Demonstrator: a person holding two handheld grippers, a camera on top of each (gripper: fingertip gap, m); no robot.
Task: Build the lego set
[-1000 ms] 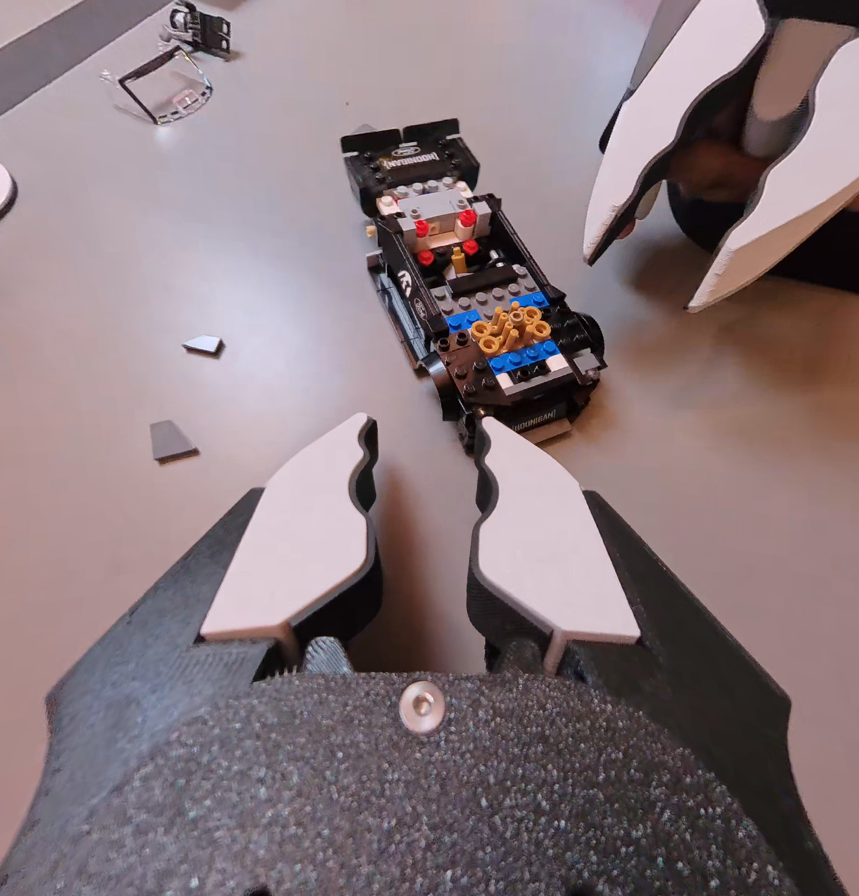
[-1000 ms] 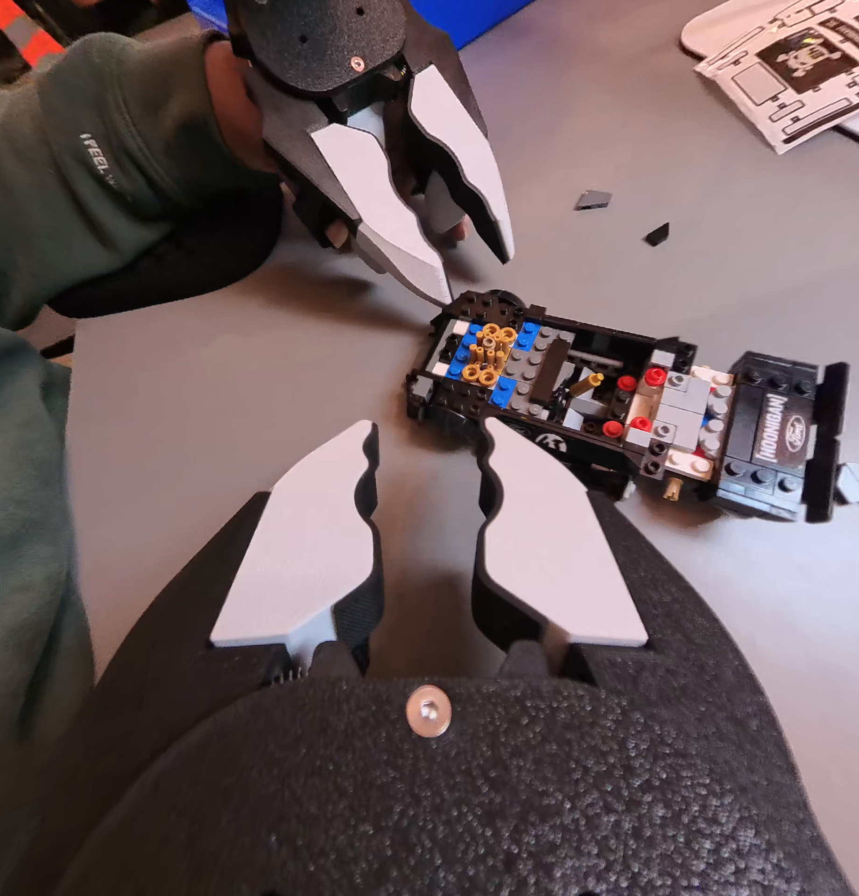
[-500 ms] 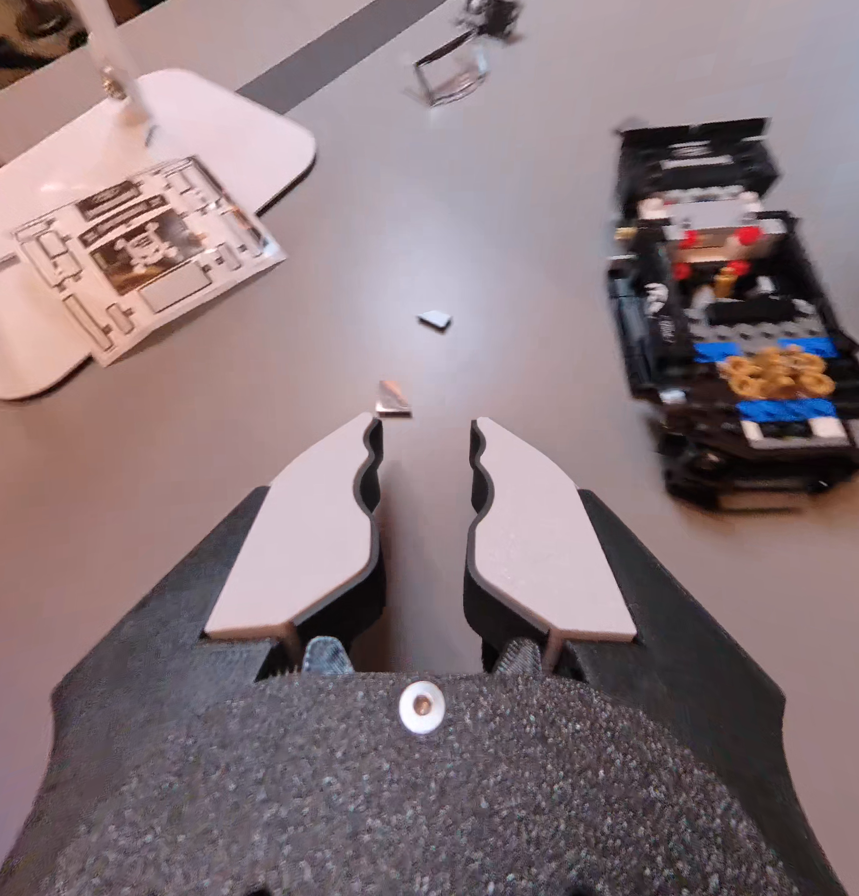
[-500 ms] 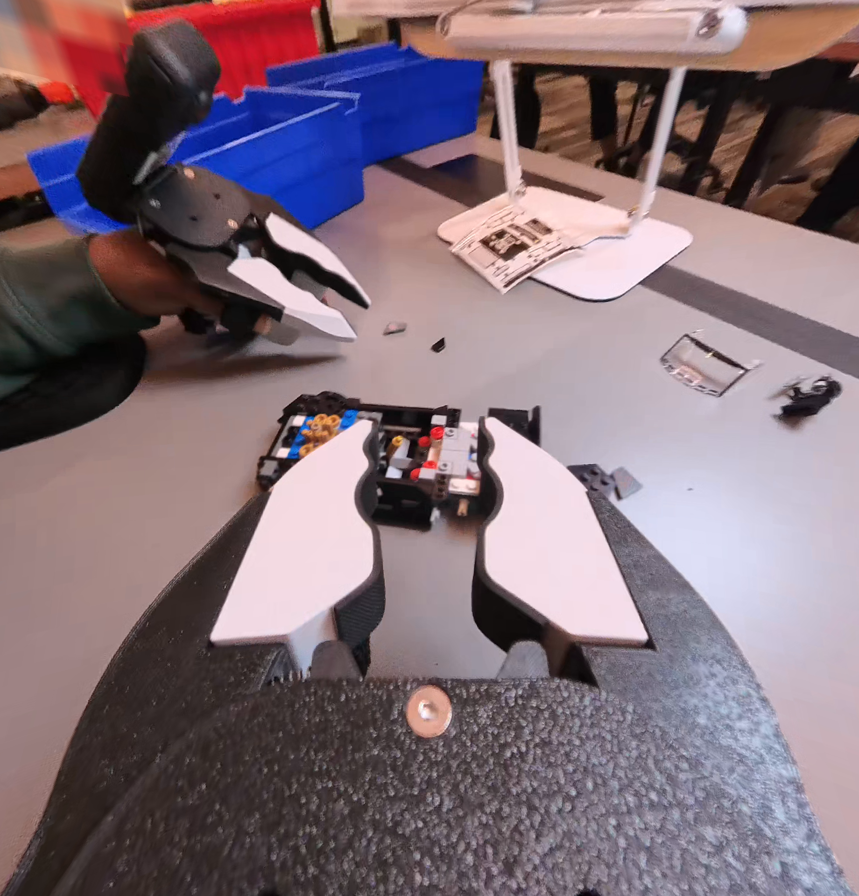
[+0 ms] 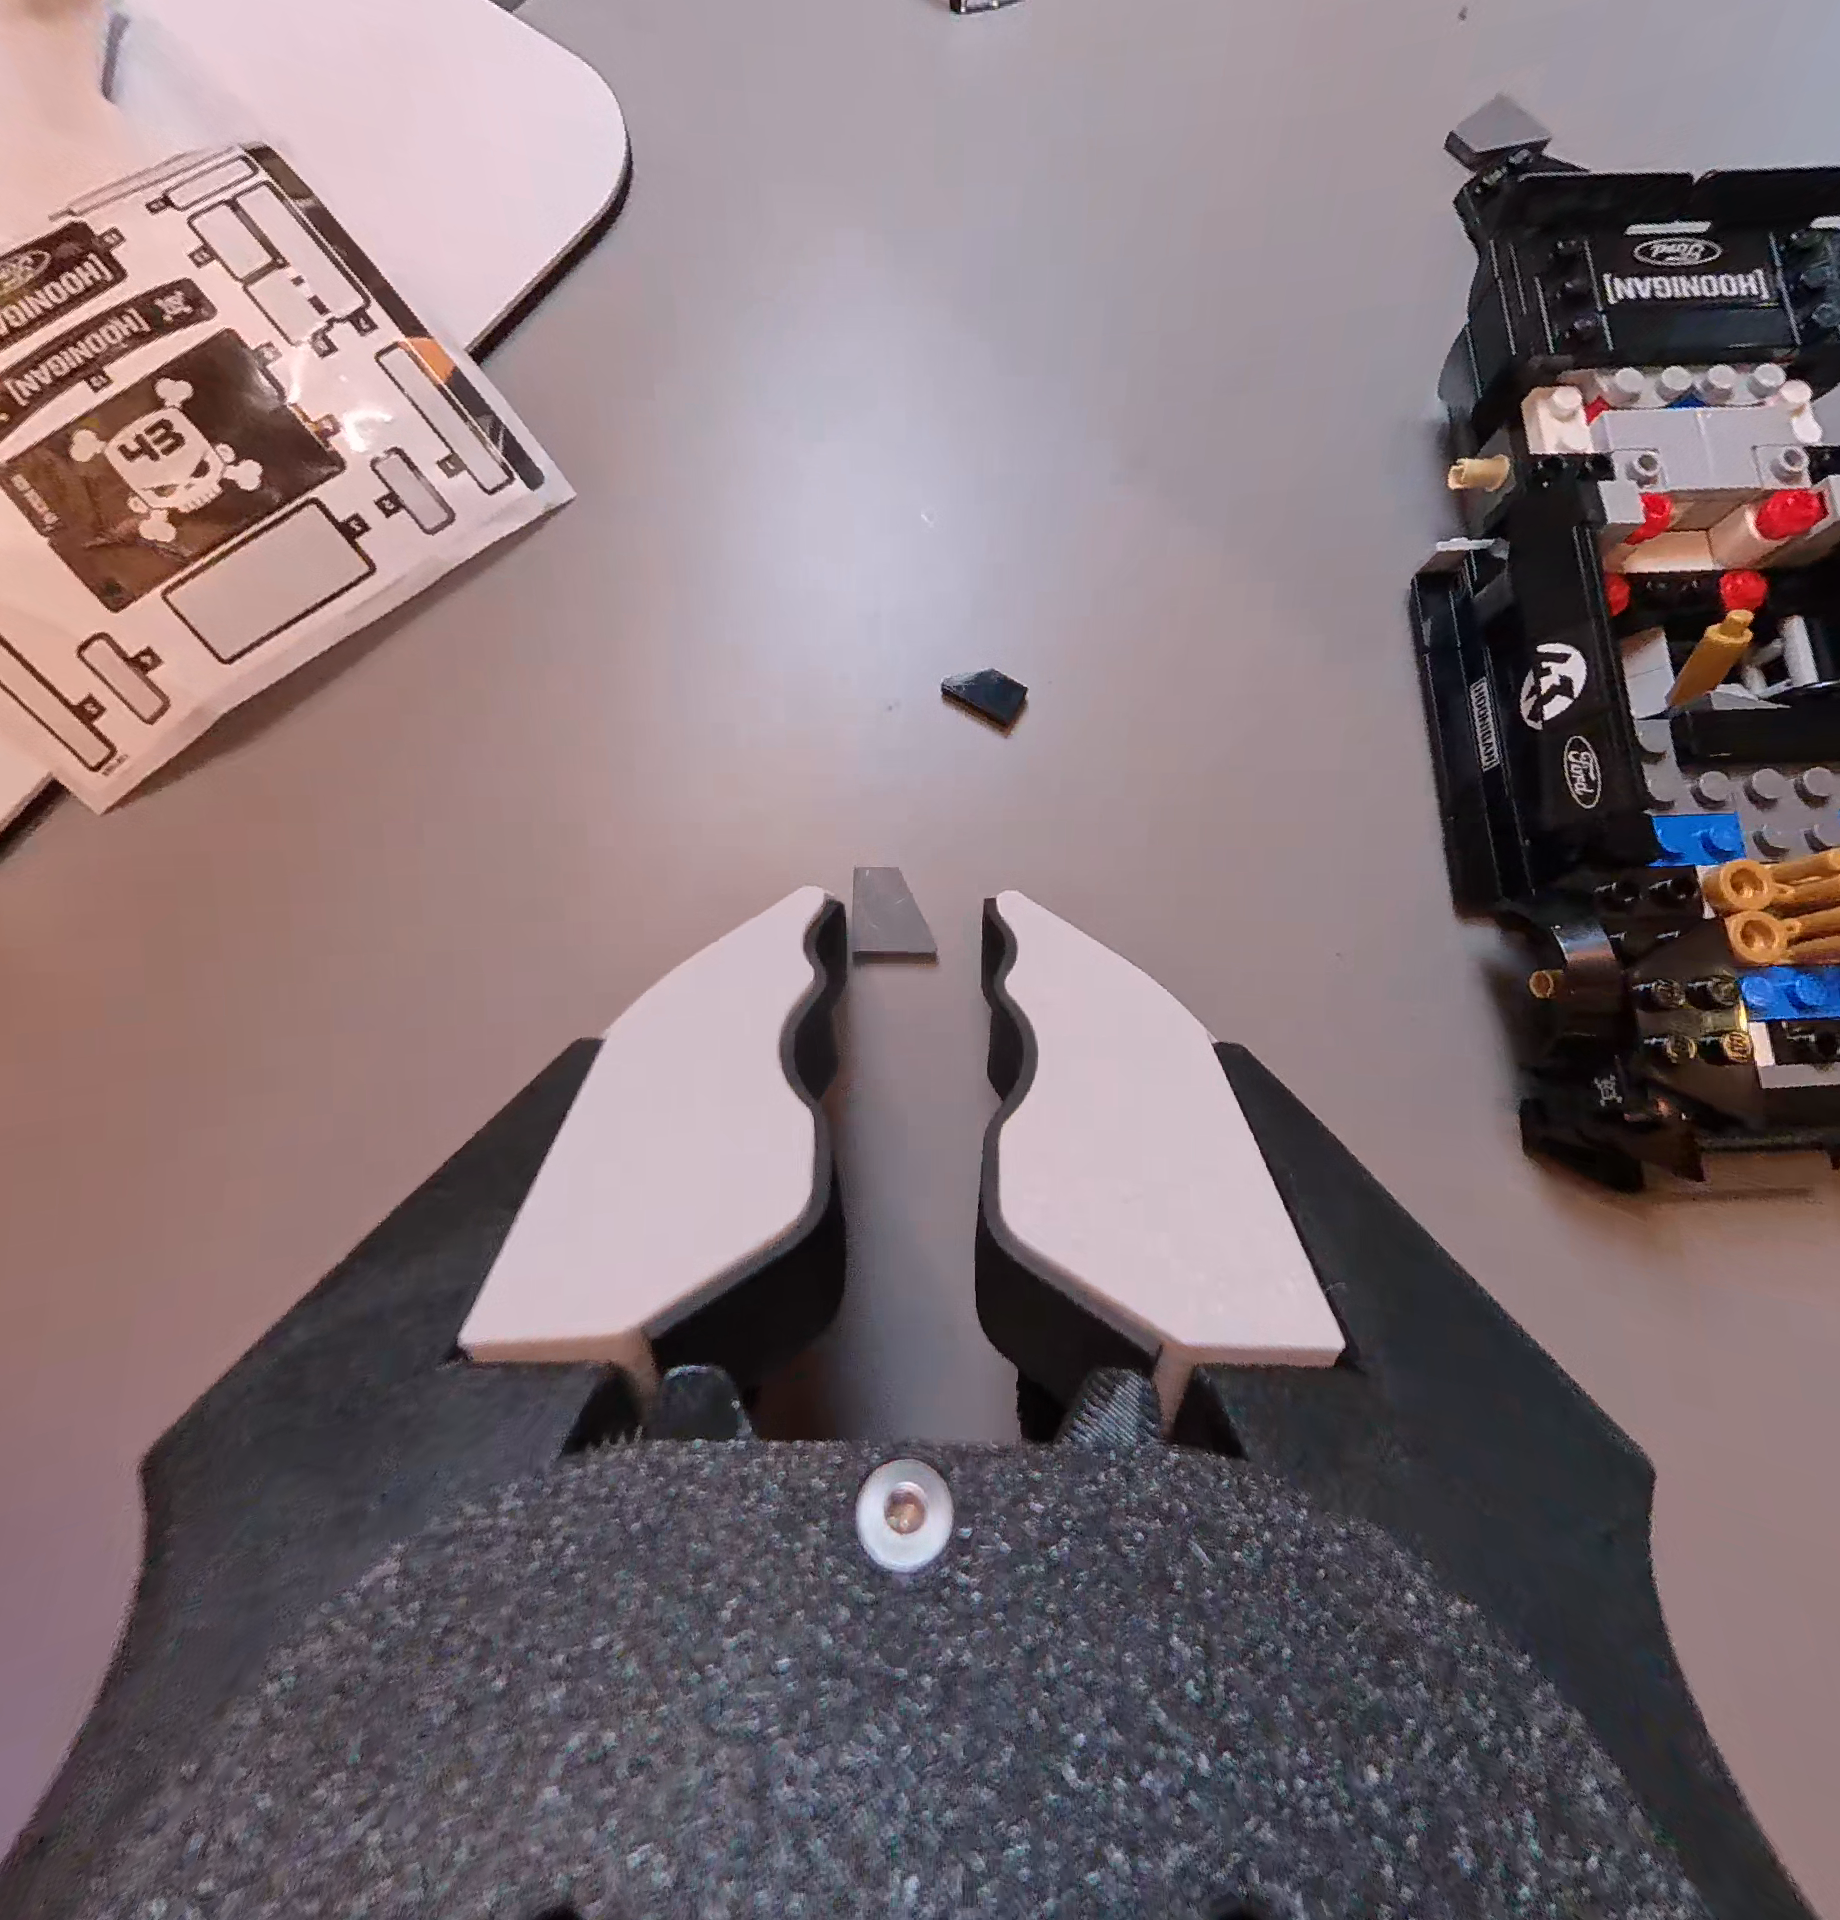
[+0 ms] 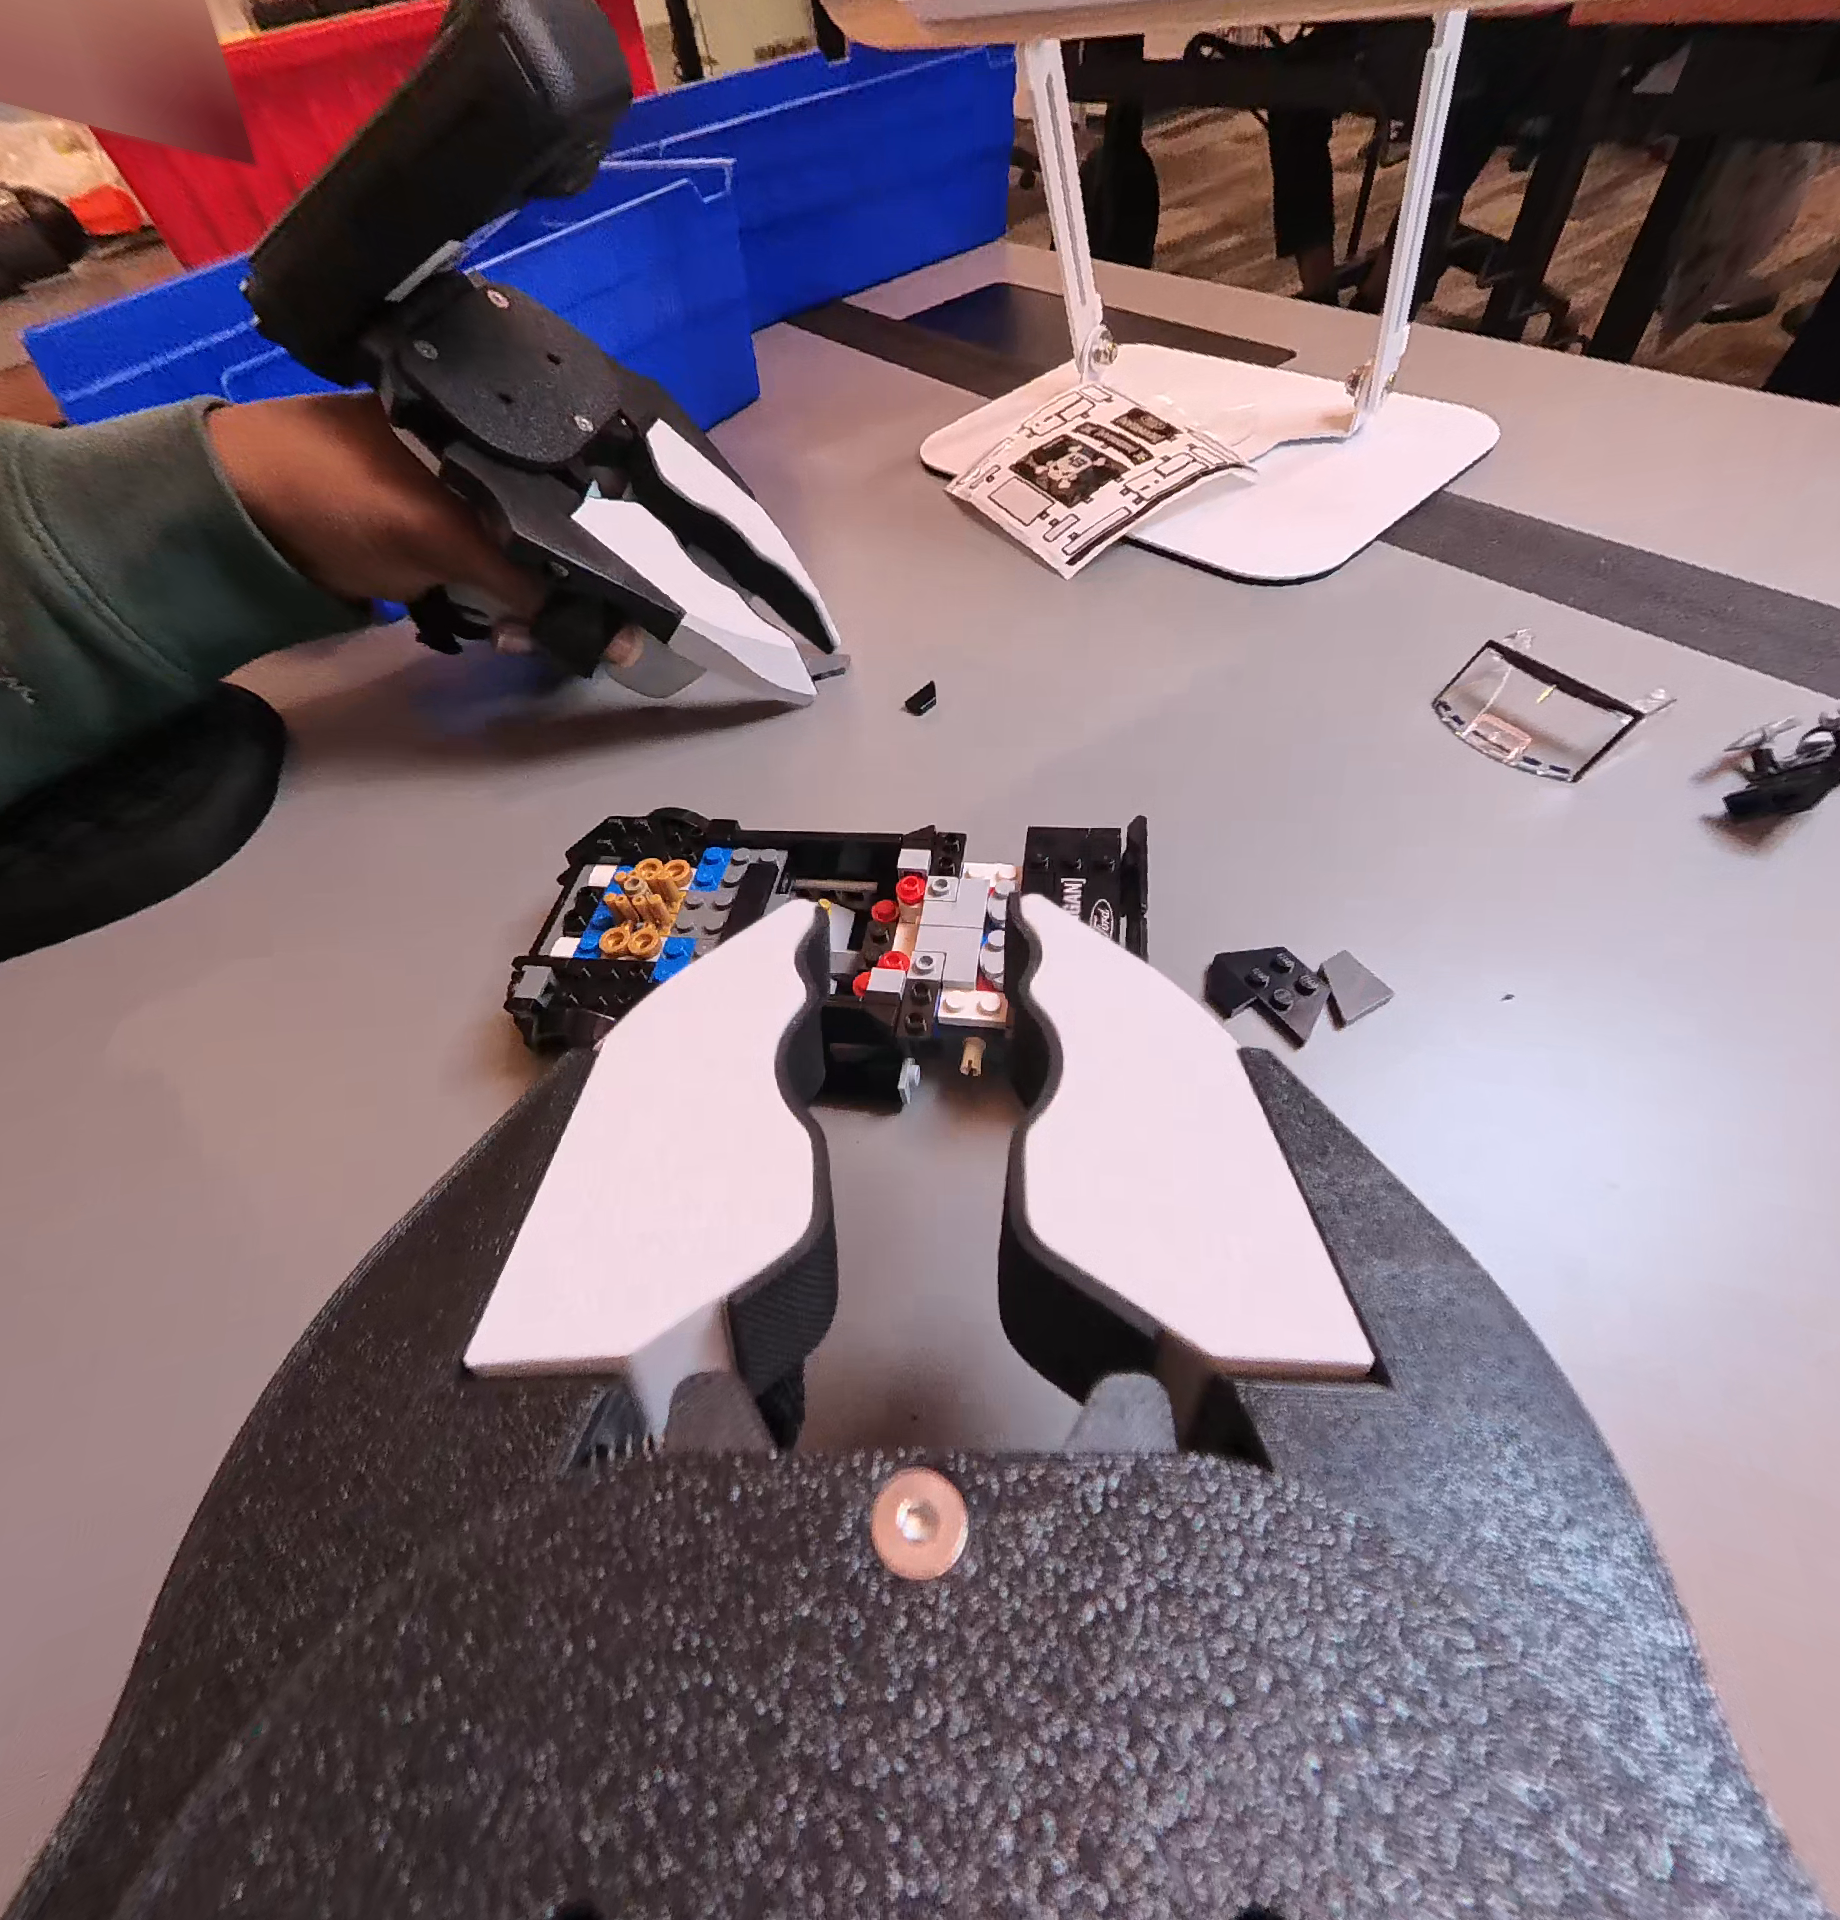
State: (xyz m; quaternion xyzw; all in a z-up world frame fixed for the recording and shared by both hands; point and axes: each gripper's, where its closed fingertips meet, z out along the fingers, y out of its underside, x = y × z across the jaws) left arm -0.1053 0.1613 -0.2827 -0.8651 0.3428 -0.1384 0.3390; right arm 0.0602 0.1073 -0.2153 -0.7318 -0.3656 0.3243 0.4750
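Black claw (image 5: 905, 914), white fingers (image 5: 677, 1122); seemingly green sleeve (image 6: 85, 582)

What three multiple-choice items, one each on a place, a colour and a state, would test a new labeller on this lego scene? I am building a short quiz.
1. Where does the small grey wedge tile lie?
A. on the table just ahead of the left gripper, by its fingertips
B. on top of the lego car
C. on the sticker sheet

2. What colour are the bins beyond the left gripper in the right wrist view?
A. green
B. blue
C. yellow

3. How does the right gripper stand?
A. shut on the clear windscreen piece
B. shut on the car
C. open, holding nothing

Answers: 1 A, the tile rests on the bare table right at the open fingertips. 2 B, the bin walls are plainly blue. 3 C, a wide gap shows between its fingers, with the car seen through it.
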